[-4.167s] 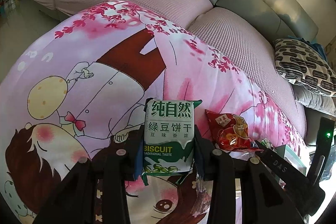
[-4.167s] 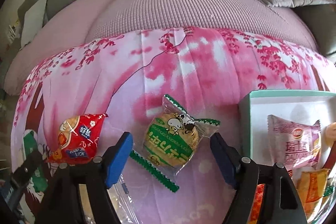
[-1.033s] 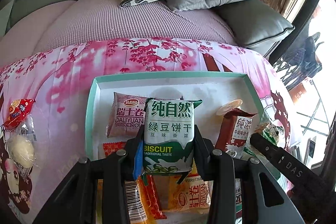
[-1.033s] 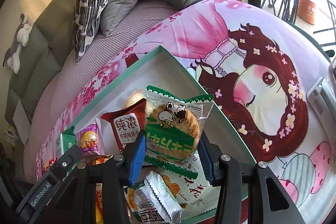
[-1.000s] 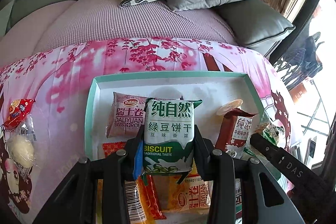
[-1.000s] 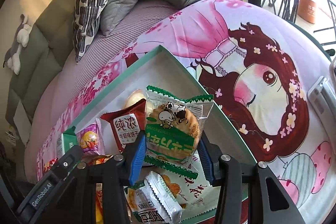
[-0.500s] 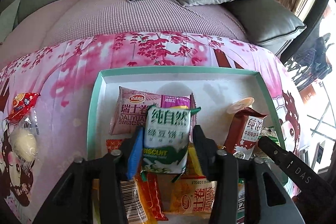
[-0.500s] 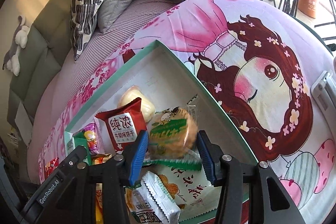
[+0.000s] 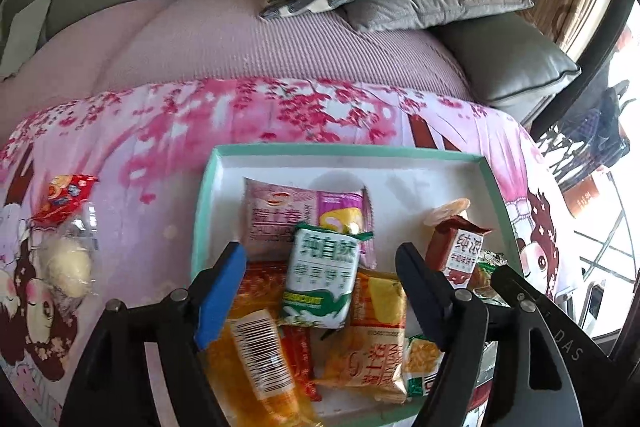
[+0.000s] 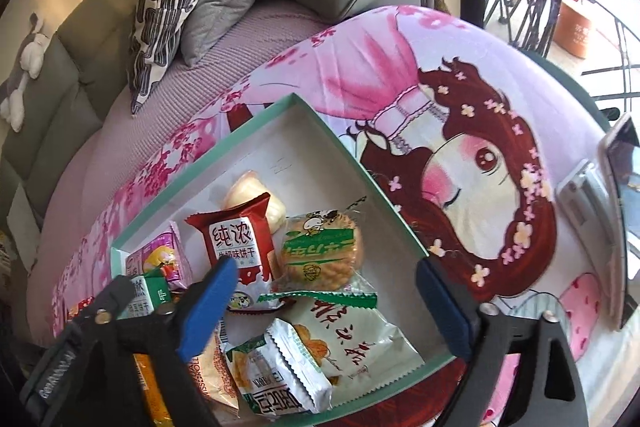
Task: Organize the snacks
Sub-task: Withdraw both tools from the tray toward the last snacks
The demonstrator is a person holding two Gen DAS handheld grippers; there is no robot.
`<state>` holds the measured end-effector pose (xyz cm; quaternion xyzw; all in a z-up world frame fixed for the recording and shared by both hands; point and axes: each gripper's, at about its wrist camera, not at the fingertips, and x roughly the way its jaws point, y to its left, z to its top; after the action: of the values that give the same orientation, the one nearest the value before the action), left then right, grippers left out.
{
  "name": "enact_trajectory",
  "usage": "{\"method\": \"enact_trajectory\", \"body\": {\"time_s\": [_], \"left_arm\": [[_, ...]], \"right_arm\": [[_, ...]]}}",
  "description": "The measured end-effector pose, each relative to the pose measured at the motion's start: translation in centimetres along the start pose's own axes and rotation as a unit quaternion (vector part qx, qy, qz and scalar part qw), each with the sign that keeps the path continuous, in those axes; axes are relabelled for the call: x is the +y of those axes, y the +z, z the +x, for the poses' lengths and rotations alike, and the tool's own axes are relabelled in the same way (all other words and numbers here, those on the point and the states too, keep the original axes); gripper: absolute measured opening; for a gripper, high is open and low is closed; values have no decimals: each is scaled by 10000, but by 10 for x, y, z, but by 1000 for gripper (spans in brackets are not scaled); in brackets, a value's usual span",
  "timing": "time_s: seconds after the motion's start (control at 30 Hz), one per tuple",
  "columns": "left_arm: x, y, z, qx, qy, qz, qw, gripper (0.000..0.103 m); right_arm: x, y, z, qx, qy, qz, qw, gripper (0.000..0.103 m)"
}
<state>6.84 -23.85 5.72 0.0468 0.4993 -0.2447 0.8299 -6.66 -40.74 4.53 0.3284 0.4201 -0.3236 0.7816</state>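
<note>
With both my left gripper point(image 9: 320, 279) and right gripper point(image 10: 328, 303) gaping wide and empty, most snacks fill the box point(image 9: 348, 150); the red packet point(image 9: 66, 195) and bun point(image 9: 68, 269) remain outside.

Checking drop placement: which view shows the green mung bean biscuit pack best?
Left wrist. The green biscuit pack lies face up and whole in the tray, between the open left gripper fingers. The right wrist view shows only its corner, behind the left gripper's finger.
</note>
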Motion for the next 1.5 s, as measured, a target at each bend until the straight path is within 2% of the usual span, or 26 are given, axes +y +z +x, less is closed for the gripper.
{"method": "enact_trajectory", "body": {"time_s": [0.03, 0.07, 0.1, 0.23, 0.3, 0.57, 0.63, 0.77, 0.9, 1.03, 1.17, 1.37, 1.5], "left_arm": [[3, 0, -4, -44, 56, -18, 10000, 82], [7, -1, -7, -92, 130, -45, 9999, 91], [11, -1, -9, -127, 186, -76, 9997, 94], [34, -3, -19, -274, 476, -355, 9979, 97], [48, -5, -22, -367, 649, -576, 9956, 103], [91, -15, -41, -635, 984, -919, 9889, 103], [100, -18, -46, -673, 1056, -1038, 9867, 103], [116, -26, -55, -783, 1500, -1190, 9784, 103], [133, -33, -60, -839, 1646, -1394, 9729, 103], [151, -40, -58, -625, 1817, -1710, 9663, 103], [159, -45, -56, -539, 2193, -1621, 9606, 103], [175, -46, -52, -374, 2295, -1675, 9581, 103], [188, -50, -47, -256, 2176, -1828, 9584, 103]], "right_arm": [[1, 0, -2, -8, -4, -31, 10000, 99], [2, -1, -4, -17, -3, -56, 10000, 100], [3, -1, -6, -28, -10, -79, 10000, 102], [10, -3, -14, -87, -92, -251, 9996, 103], [16, -4, -17, -115, -123, -381, 9991, 103], [51, -14, -25, -214, -96, -1270, 9916, 103], [57, -16, -26, -230, -77, -1379, 9902, 103], [70, -21, -27, -227, -55, -1535, 9879, 103], [79, -25, -27, -206, -15, -1634, 9863, 103], [87, -29, -26, -223, -92, -1750, 9843, 103], [98, -34, -24, -180, -100, -1918, 9812, 103], [120, -46, -21, -140, -69, -2220, 9749, 103], [136, -56, -20, -136, -42, -2453, 9694, 103]]}}
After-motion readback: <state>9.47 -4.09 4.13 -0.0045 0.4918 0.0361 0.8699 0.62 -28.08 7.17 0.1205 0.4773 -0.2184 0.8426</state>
